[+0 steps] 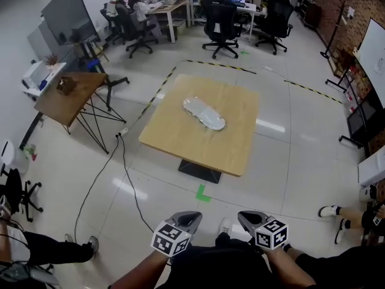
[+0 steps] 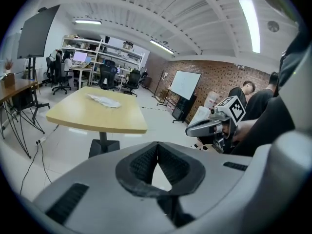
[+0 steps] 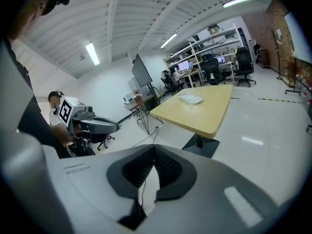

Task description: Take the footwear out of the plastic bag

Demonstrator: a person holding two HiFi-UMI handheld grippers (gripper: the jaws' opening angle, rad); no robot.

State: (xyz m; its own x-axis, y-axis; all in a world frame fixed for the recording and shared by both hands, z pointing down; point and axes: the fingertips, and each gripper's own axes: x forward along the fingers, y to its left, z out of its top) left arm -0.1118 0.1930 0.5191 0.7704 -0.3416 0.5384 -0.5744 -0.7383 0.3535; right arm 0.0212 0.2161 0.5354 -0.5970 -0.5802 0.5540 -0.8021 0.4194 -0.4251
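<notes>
Plastic bag (image 1: 204,113) on table (image 1: 180,138); gripper views alone show left gripper (image 2: 157,147), right gripper (image 3: 154,151) pressed together.

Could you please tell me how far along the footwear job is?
Done: nothing yet; the plastic bag lies on the table, footwear apparently inside. In hand: nothing; the left tool and right tool are shut, empty, well short of the table. Left: reach the bag, open it, pull out the footwear.
</notes>
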